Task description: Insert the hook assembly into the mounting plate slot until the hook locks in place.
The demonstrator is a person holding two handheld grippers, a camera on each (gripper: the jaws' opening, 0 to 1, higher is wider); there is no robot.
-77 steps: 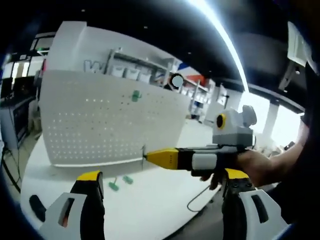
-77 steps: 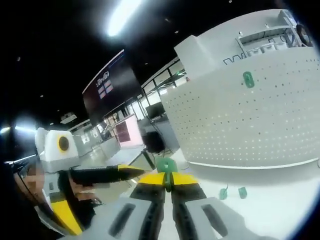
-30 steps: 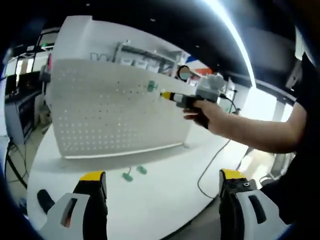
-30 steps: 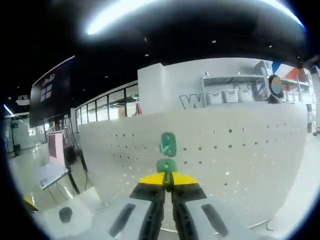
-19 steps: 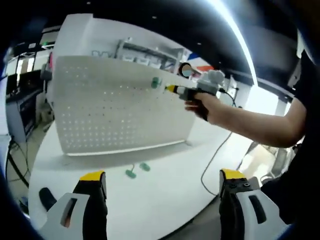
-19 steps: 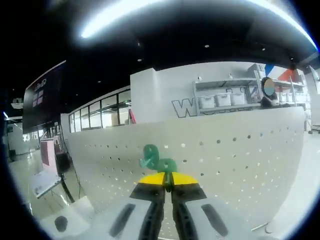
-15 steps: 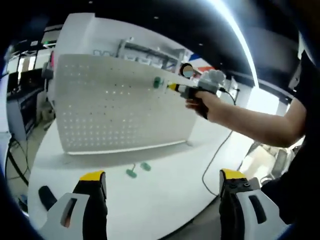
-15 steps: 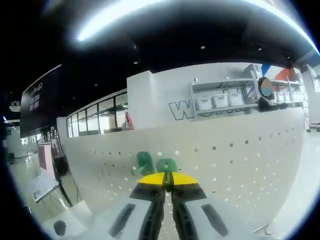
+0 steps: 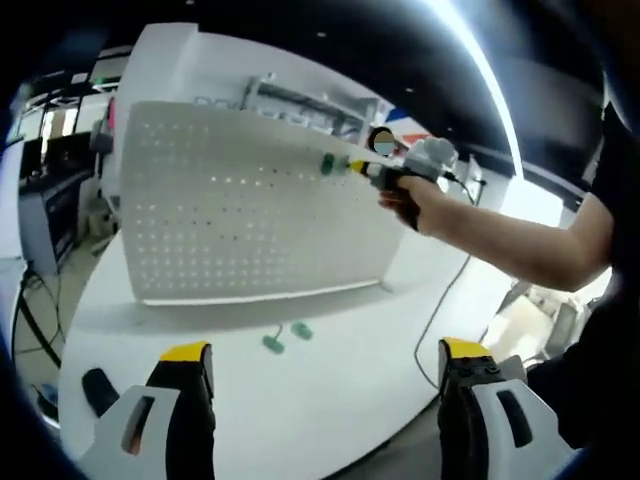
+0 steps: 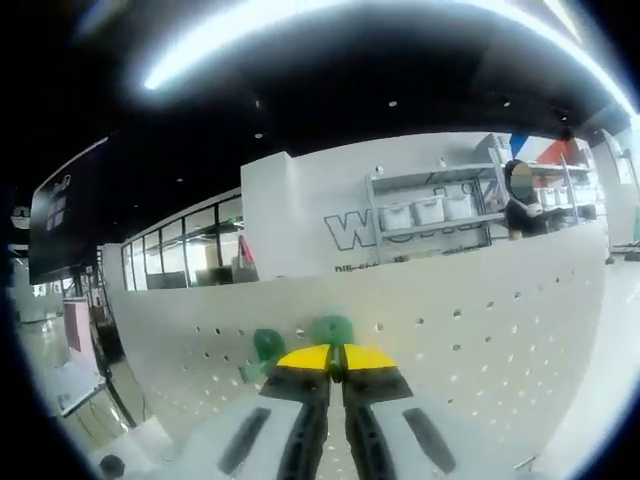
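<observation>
A white pegboard mounting plate stands upright on the white table. One green hook hangs near its top edge. A person's hand holds my right gripper up against the board, just right of that hook. In the right gripper view, my right gripper is shut on a green hook assembly, its tip at the perforated board. The mounted green hook sits just to its left. My left gripper stands open low over the table, with nothing between its jaws.
Two loose green hooks lie on the table in front of the board. A black object lies near the table's left edge. A thin cable trails across the table at the right. Shelving stands behind the board.
The right gripper has carried its hook up to the board's upper part, beside the mounted hook, which now sits to its left. The left gripper stayed open and low.
</observation>
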